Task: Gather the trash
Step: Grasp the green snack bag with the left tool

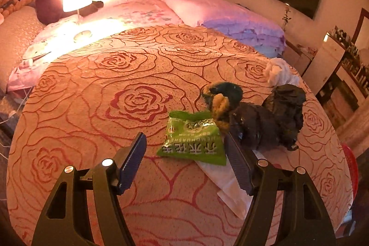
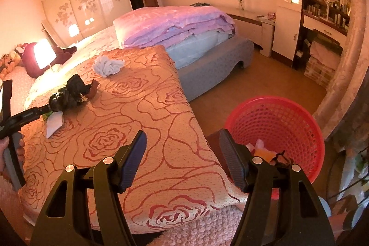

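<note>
Just above green packet (image 1: 192, 138), left claw (image 1: 185, 161) gapes empty.

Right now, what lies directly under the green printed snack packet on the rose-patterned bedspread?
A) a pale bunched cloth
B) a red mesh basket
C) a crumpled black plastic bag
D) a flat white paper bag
D: in the left wrist view the green printed snack packet overlaps a flat white paper bag that sticks out from beneath its lower edge on the rose-patterned bedspread.
</note>
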